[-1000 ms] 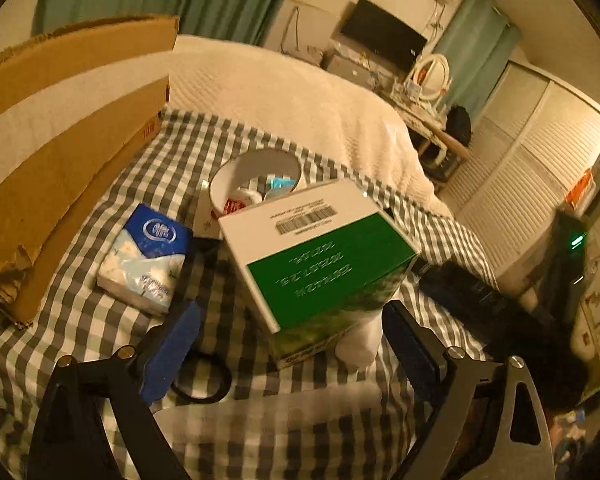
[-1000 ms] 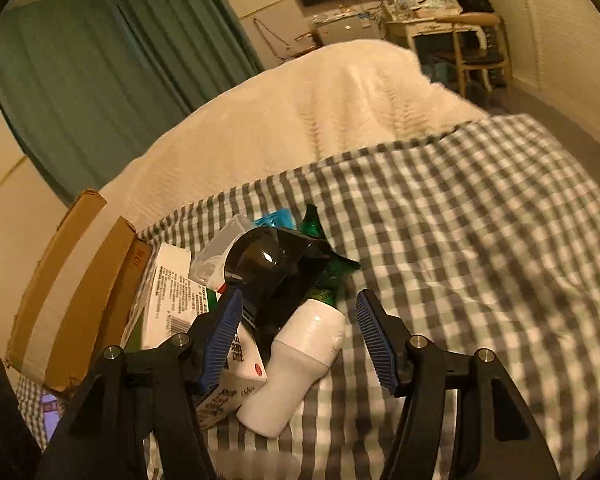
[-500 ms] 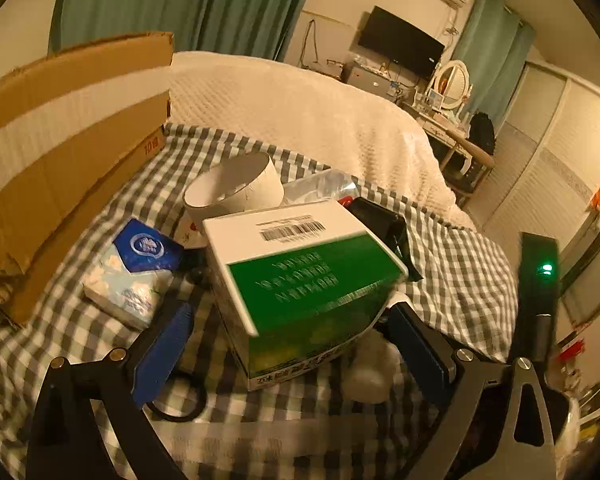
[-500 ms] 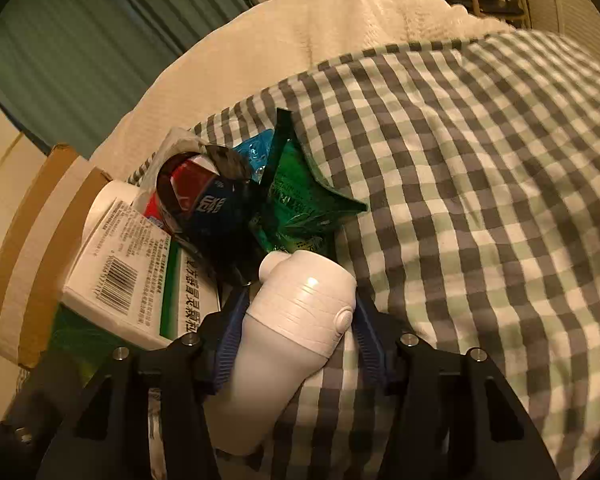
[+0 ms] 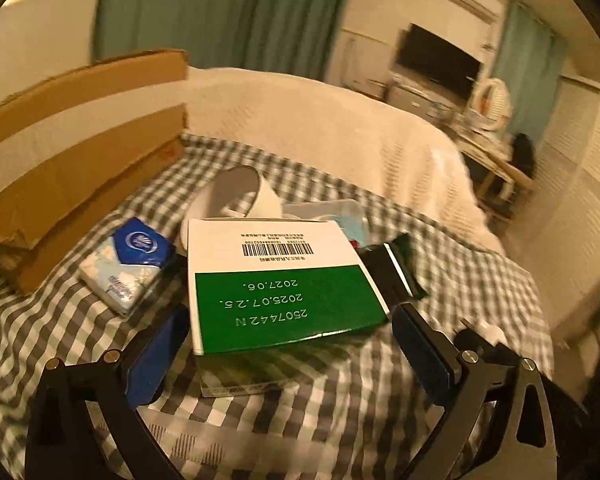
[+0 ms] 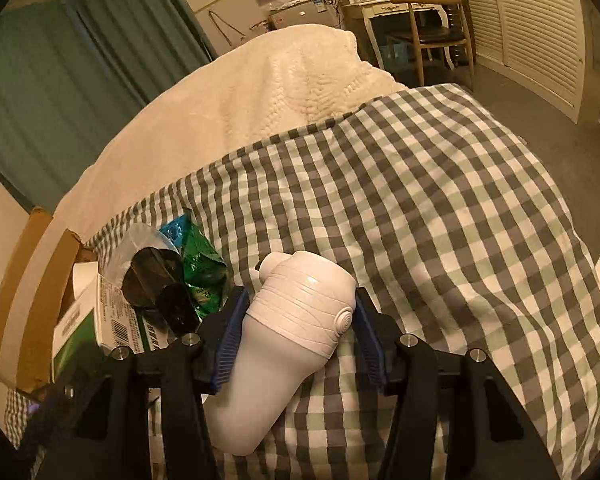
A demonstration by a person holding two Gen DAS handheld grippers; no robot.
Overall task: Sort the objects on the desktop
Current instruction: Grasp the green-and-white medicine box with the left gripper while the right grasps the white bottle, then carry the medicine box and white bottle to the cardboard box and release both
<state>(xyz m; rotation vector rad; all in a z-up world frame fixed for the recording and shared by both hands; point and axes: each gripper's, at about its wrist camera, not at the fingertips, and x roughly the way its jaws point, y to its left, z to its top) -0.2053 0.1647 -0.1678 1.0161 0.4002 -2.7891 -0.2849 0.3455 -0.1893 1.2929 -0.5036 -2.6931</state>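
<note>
I am gripping a white bottle (image 6: 300, 320) in my right gripper (image 6: 296, 336), both blue pads pressing its ribbed sides, its rounded end pointing forward above the checked bedspread (image 6: 440, 220). Just to its left, a dark funnel-shaped thing (image 6: 160, 284) and a green packet (image 6: 200, 264) are lying together beside a green and white box (image 5: 276, 280). My left gripper (image 5: 288, 352) is hanging with its jaws wide apart, one on each side of that box without touching it. A blue tissue pack (image 5: 128, 264) is lying left of the box, with a cardboard carton (image 5: 76, 152) beyond and a white bowl (image 5: 236, 196) tipped behind.
</note>
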